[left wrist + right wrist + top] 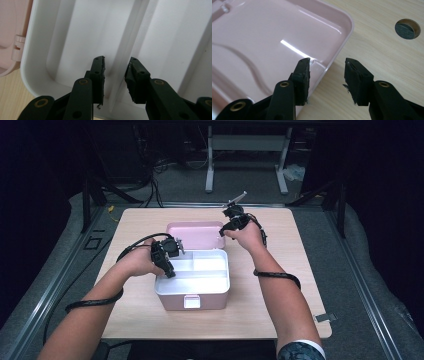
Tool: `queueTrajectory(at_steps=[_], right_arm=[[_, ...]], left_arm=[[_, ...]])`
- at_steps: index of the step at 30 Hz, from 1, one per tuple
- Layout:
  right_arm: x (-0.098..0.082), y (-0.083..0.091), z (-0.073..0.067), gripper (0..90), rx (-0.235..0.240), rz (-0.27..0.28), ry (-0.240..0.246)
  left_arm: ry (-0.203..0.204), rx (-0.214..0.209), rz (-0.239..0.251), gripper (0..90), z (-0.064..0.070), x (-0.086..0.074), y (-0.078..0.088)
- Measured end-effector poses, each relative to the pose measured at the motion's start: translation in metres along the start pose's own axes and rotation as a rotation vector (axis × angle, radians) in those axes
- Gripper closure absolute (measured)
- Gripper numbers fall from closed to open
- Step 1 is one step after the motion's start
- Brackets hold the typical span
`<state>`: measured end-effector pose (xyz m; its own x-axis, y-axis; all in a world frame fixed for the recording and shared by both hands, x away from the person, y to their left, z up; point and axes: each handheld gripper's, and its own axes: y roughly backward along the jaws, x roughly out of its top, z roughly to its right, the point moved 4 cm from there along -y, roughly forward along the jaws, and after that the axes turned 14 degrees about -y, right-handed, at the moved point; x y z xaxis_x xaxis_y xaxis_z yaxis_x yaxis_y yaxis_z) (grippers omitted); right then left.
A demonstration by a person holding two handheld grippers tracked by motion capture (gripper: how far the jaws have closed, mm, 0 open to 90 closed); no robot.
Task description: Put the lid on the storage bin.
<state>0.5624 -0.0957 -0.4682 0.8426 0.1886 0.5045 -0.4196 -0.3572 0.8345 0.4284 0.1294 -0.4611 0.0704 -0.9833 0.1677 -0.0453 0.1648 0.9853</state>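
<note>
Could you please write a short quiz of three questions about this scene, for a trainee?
1. True or false: the pink lid of the box lies open behind it.
2. Over which part of the box do the jaws of the left gripper stand? A) the latch at the front B) a ridge that divides the white tray C) the pink lid
3. Which edge does the right gripper straddle with open jaws?

Key:
1. True.
2. B. The jaws stand on either side of the ridge, apart from it.
3. The edge of the pink lid, near its corner, above the wooden table.
</note>
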Motion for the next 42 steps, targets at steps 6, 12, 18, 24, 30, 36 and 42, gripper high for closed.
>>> queueTrajectory(at_steps=[6,12,18,24,30,36,42], right_arm=[[0.007,-0.015,0.003,60.2,-0.027,-0.009,-0.093],[0.011,-0.023,0.003,64.2,-0.034,-0.011,-0.162],[0.011,-0.032,0.001,68.1,-0.055,-0.027,-0.193],[0.011,-0.034,0.001,75.0,-0.072,-0.039,-0.21],[0.011,-0.03,0.004,78.5,-0.034,-0.056,-0.252],[0.011,-0.029,0.001,79.6,-0.065,-0.043,-0.247],[0.012,-0.025,0.001,80.7,-0.058,-0.041,-0.258]], left_arm=[[0.003,0.005,0.007,68.3,0.0,-0.001,0.0],[0.003,0.006,0.007,68.3,0.001,-0.001,0.0],[0.003,0.007,0.007,68.4,0.001,-0.001,0.0],[0.004,0.005,0.019,68.4,0.001,-0.002,0.0],[0.005,0.006,0.015,68.4,0.001,-0.001,0.0],[0.004,0.009,0.007,68.6,0.001,-0.001,0.0],[0.004,0.007,0.003,68.6,0.001,0.0,0.0]])
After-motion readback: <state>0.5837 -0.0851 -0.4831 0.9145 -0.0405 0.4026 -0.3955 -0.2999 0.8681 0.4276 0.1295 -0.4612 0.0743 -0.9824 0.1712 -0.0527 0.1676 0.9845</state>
